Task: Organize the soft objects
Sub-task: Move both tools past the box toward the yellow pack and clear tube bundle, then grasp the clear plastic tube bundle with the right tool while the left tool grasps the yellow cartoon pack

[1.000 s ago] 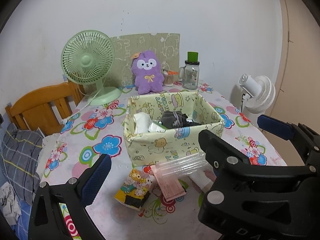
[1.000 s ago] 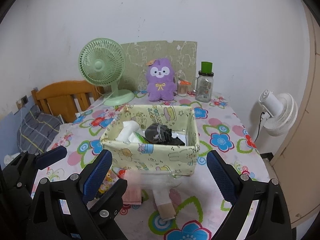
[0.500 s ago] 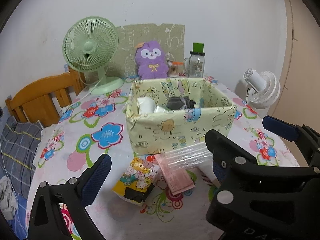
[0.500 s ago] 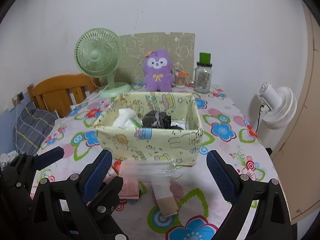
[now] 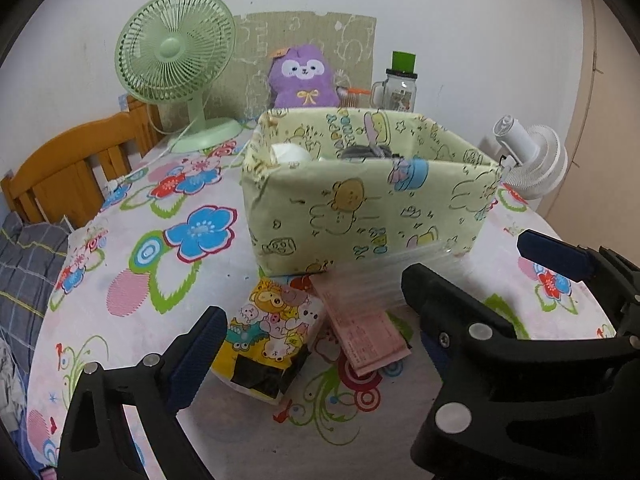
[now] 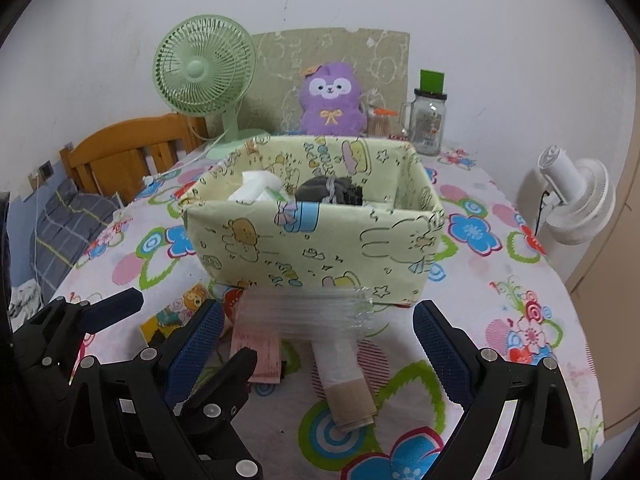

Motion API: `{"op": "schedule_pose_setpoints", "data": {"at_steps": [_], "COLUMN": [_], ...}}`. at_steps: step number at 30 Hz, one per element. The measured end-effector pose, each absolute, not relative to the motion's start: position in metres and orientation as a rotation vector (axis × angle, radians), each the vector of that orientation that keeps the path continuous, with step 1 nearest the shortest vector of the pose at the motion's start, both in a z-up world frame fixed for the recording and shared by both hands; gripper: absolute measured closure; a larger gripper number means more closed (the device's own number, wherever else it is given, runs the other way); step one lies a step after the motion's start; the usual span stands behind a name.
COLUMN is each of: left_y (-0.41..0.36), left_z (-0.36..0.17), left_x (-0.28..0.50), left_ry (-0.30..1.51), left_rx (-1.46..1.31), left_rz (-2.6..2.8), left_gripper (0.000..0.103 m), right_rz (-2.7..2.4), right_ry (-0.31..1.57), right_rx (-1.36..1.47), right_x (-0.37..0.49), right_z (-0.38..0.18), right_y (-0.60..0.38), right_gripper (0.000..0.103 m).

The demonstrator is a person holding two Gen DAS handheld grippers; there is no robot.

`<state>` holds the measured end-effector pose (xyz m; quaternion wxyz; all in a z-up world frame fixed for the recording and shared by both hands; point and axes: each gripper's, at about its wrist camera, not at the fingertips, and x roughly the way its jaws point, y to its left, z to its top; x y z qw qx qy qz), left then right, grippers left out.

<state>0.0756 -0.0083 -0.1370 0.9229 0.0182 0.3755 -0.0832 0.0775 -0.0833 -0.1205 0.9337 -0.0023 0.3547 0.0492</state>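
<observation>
Left gripper [image 5: 320,344] jaws wide, just been closing slightly, gripping nothing, right gripper [image 6: 316,336] gaping empty, tissue pack [image 5: 272,344] and socks [image 6: 348,376] lying before box [image 6: 320,248]

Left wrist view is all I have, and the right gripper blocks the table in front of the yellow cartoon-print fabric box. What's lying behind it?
Observer: A white cloth roll with a tan end lies flat on the flowered tablecloth, its far end under the clear plastic bags.
Operator: Is it gripped?
Observer: No. The right gripper is open, fingers wide apart, nothing pinched.
Operator: What's inside the box?
Observer: The yellow cartoon-print fabric box holds a dark grey knit bundle beside white folded cloth.
</observation>
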Motion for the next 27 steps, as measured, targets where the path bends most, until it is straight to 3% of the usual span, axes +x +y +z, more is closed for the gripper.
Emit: {"op": "schedule_pose_setpoints", "data": {"at_steps": [27], "left_y": [0.013], "left_z": [-0.171], "left_x": [0.104], "left_ry": [0.882], "left_rx": [0.024], "left_rz": [-0.147], "left_gripper": [0.018], "right_rz": [0.121], "right_ry": [0.877], "right_rx": [0.019], "right_x": [0.121], "right_z": [-0.169], "right_y": [-0.066], "right_gripper": [0.006]}}
